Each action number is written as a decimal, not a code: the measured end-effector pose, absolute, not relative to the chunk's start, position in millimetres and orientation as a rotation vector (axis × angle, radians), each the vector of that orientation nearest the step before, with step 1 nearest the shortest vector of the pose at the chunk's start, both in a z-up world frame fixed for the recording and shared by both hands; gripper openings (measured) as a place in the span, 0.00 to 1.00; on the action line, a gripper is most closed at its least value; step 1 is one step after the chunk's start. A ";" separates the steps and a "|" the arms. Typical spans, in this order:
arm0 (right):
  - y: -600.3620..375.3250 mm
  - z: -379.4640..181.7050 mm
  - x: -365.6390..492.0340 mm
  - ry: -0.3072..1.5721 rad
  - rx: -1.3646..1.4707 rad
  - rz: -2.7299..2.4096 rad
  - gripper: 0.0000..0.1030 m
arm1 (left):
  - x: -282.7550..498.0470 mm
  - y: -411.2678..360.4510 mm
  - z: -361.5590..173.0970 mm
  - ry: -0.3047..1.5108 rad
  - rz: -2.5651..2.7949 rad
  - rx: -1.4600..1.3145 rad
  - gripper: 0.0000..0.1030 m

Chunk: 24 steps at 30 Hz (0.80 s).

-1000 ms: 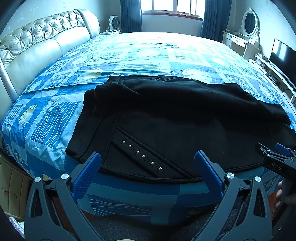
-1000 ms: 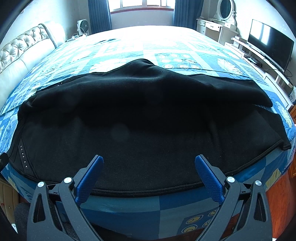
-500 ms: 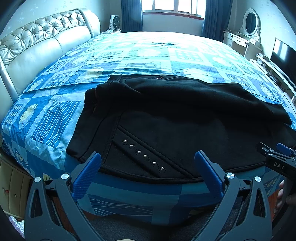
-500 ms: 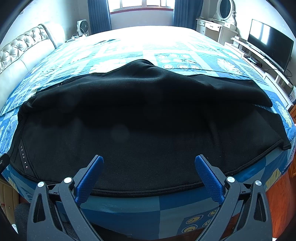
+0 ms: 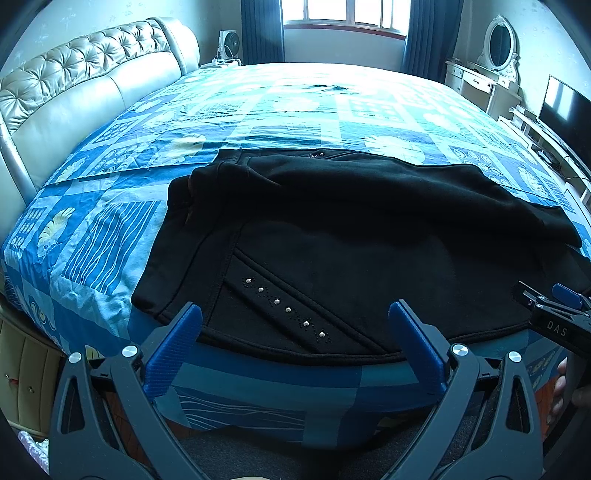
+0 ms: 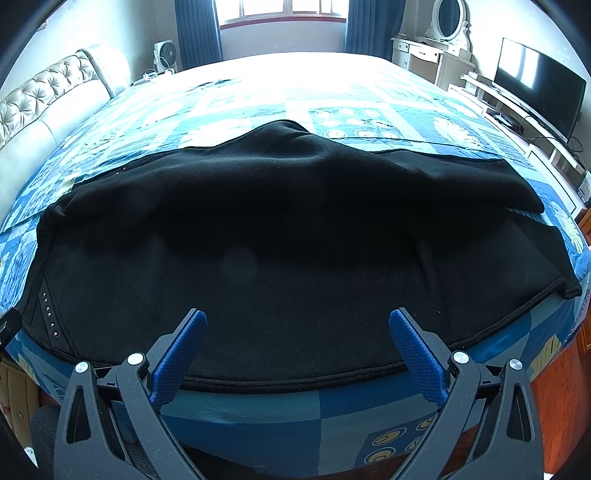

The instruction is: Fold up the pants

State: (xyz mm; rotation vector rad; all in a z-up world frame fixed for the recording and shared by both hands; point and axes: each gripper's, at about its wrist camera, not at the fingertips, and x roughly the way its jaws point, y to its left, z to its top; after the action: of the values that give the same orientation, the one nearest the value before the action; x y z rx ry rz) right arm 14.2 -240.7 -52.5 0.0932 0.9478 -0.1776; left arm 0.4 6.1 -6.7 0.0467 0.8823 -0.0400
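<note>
The left gripper (image 5: 294, 325) has its blue pads spread wide and holds nothing; it hovers off the near edge of the bed, over the studded waist end of the black pants (image 5: 351, 243). The right gripper (image 6: 295, 332) is likewise spread wide and empty, just off the near hem at the middle of the pants.

The pants lie across the near part of the bed (image 5: 295, 110), one leg folded over the other, on a blue patchwork bedspread (image 6: 258, 417). A tufted cream headboard (image 5: 74, 85) runs along the left. At the far wall a window (image 5: 347, 14) sits between dark blue curtains, with a small fan (image 5: 229, 44) at the far left corner. To the right stand a white dressing table with an oval mirror (image 6: 447, 18) and a television (image 6: 535, 85).

In the left view the right gripper's tip is cut off at the right edge, and part of a hand (image 5: 563, 380) shows beneath it. The dark cloth hides its own folds.
</note>
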 end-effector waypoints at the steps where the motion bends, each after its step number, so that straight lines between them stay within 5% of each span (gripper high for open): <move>1: -240.1 -52.5 14.2 0.949 0.093 -0.177 0.96 | 0.4 5.8 -6.8 0.883 -0.040 0.047 0.98; 24: -237.0 -53.8 15.5 0.951 0.099 -0.166 0.96 | 0.1 5.1 -7.7 0.886 -0.042 0.048 0.98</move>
State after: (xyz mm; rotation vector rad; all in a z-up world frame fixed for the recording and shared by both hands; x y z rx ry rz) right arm 15.5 -237.0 -53.8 0.0993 0.9514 -0.1662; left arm 0.1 5.1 -7.7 0.0478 0.8857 -0.0420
